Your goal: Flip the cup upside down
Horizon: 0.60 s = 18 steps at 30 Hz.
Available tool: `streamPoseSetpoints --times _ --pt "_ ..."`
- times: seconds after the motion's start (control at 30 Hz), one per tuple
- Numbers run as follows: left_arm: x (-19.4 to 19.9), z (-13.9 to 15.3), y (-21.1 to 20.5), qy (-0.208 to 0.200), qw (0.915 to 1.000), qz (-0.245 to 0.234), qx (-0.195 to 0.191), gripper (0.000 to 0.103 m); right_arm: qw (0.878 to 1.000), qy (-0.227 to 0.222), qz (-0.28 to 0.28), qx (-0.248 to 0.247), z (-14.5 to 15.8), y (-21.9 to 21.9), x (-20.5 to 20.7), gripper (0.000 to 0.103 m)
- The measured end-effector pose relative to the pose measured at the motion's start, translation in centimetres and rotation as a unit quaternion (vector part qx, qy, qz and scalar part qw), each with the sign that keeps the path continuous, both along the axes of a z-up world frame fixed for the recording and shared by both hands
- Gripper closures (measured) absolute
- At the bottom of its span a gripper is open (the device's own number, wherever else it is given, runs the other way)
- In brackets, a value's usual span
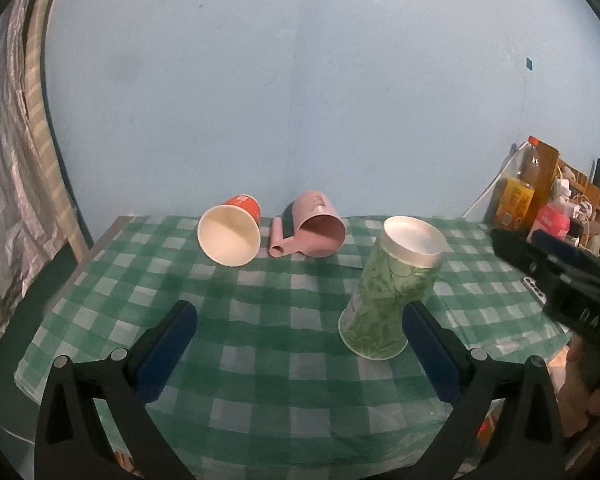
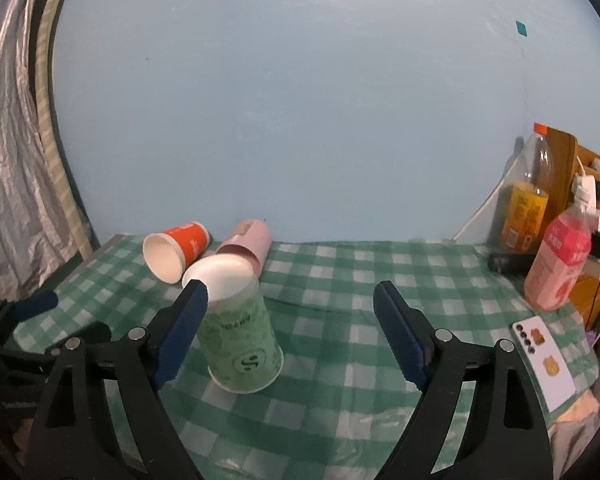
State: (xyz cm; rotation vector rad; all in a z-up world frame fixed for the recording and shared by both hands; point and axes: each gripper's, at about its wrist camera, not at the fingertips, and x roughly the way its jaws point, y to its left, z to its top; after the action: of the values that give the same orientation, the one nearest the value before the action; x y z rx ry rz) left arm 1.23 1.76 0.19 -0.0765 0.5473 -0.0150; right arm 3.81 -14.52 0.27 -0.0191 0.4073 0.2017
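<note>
Hovering low over the checked tablecloth (image 1: pixel 260 340) with both the left gripper (image 1: pixel 300 344) and right gripper (image 2: pixel 288 332) spread wide, pinching nothing. Green paper cup (image 1: pixel 388 292) already mouth-down just ahead, thin and crushable, tapered, flat white base up. Probably next: going for the orange paper cup (image 1: pixel 232 232) on its side further back, squeezing lightly mid-wall. Pink plastic mug (image 1: pixel 316 230) beside it, smooth, also tipped over.

"S" logo on green cup (image 2: pixel 242 340)
</note>
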Motion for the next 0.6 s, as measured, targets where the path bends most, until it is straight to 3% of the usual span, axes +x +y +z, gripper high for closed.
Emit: streamPoseSetpoints --times 0.33,0.6 --pt "-1.4 1.2 -0.6 -0.043 0.9990 0.006 0.007 0.000 1.000 0.012 0.003 -0.001 -1.2 0.1 -0.5 0.018" --pt "-1.3 1.1 -1.1 -0.034 0.9993 0.011 0.015 0.000 1.000 0.016 0.005 -0.001 -1.4 0.2 -0.5 0.018"
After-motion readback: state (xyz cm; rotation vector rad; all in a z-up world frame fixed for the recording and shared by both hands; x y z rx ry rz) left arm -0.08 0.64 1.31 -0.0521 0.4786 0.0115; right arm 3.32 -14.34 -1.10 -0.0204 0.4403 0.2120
